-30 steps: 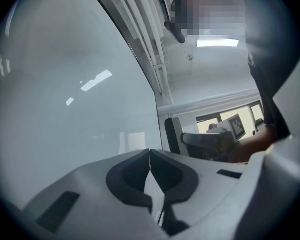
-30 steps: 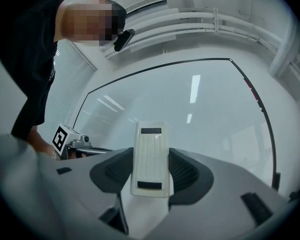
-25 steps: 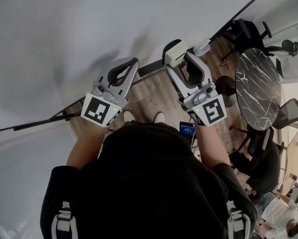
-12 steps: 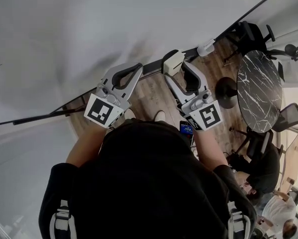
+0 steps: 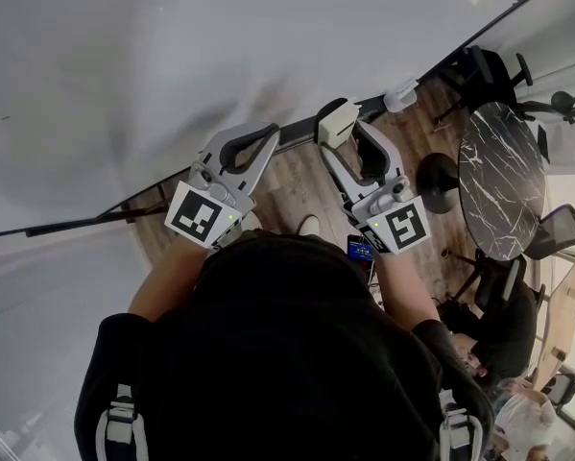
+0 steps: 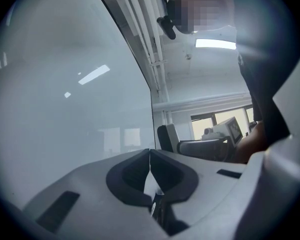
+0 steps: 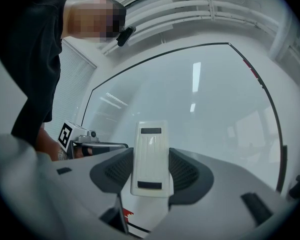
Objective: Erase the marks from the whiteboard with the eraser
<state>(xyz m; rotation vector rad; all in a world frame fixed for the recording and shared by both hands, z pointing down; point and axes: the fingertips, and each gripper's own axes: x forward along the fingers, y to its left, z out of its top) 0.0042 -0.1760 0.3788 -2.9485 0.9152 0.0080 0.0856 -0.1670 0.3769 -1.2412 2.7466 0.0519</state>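
Observation:
A large whiteboard stands upright in front of me and also fills the right gripper view as a pale whiteboard. My right gripper is shut on a cream eraser, held near the board's lower edge; the eraser sits upright between the dark pads. My left gripper is shut with nothing in it, beside the right one; its jaws meet next to the whiteboard. I can make out only a tiny dark fleck at the board's left.
Below the board runs its dark frame rail over a wooden floor. A round black marble table and office chairs stand at the right. A seated person is at the lower right.
Both grippers have shifted slightly up and right toward the board's lower edge. The eraser stays held in the right gripper.

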